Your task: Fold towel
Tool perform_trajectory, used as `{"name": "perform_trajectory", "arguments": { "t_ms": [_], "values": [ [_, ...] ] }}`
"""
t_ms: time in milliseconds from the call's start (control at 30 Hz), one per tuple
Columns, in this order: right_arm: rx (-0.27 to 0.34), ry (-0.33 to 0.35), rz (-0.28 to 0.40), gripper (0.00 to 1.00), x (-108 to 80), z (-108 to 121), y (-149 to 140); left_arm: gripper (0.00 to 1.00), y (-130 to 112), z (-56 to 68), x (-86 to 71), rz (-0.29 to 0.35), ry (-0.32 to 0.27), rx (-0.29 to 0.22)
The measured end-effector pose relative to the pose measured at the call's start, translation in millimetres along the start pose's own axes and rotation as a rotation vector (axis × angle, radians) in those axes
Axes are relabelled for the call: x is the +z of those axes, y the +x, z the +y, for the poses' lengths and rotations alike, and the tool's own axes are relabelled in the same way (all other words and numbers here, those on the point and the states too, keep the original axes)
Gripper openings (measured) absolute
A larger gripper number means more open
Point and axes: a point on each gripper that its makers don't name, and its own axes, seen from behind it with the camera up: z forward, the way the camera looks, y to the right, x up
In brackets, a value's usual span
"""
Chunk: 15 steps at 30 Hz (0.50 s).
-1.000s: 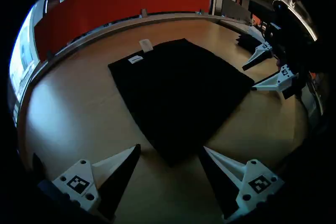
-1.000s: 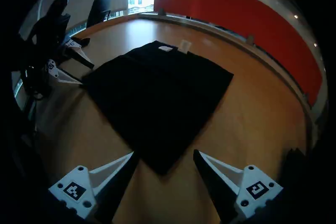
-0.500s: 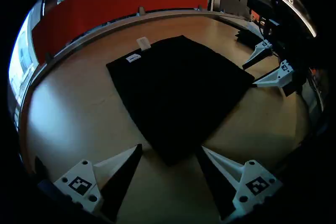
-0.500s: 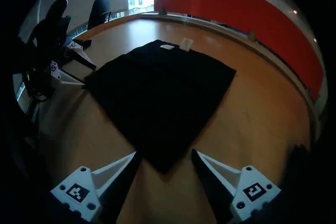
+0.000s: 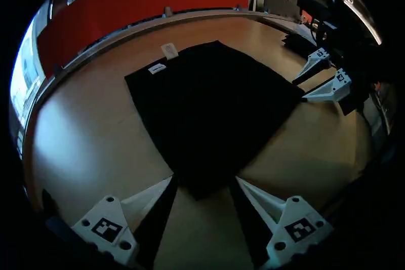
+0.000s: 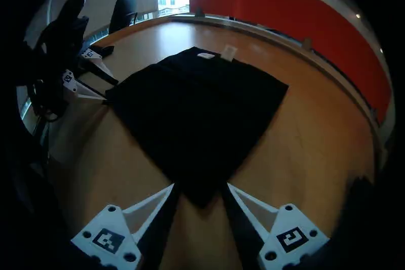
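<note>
A black towel lies flat on a wooden table. In the left gripper view, my left gripper is open, its white fingers straddling the towel's near corner with a narrow gap. My right gripper is also open, and it straddles another corner in the right gripper view. Each gripper shows far off in the other's view: the right gripper at the towel's right corner, the left gripper at its left corner. A white label sits near the towel's far edge.
A small white card lies on the table just beyond the towel. A red wall panel runs behind the table's far rim. Dark chairs stand by a bright window. Bare wood surrounds the towel.
Both grippers have moved forward over their towel corners, and their fingers have drawn closer together. The towel itself has not moved.
</note>
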Motion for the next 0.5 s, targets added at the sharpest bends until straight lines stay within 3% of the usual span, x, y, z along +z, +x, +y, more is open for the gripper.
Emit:
{"name": "perform_trajectory", "arguments": {
  "t_ms": [67,200,367,500],
  "values": [
    [-0.003,0.004,-0.003,0.51,-0.3,-0.5,-0.1,0.63,0.0,1.2,-0.2,-0.003,-0.002,0.003],
    [-0.004,0.011,-0.01,0.37,-1.6,-0.9,-0.2,0.31,0.6,2.1,-0.1,-0.008,0.002,0.0],
    [0.006,0.04,-0.011,0.14,-2.1,-8.0,0.8,0.18,2.1,2.1,0.8,-0.013,0.016,-0.02],
    [0.007,0.045,-0.008,0.1,-2.0,-11.7,4.5,0.09,3.5,0.6,0.9,-0.021,0.026,-0.049]
  ]
}}
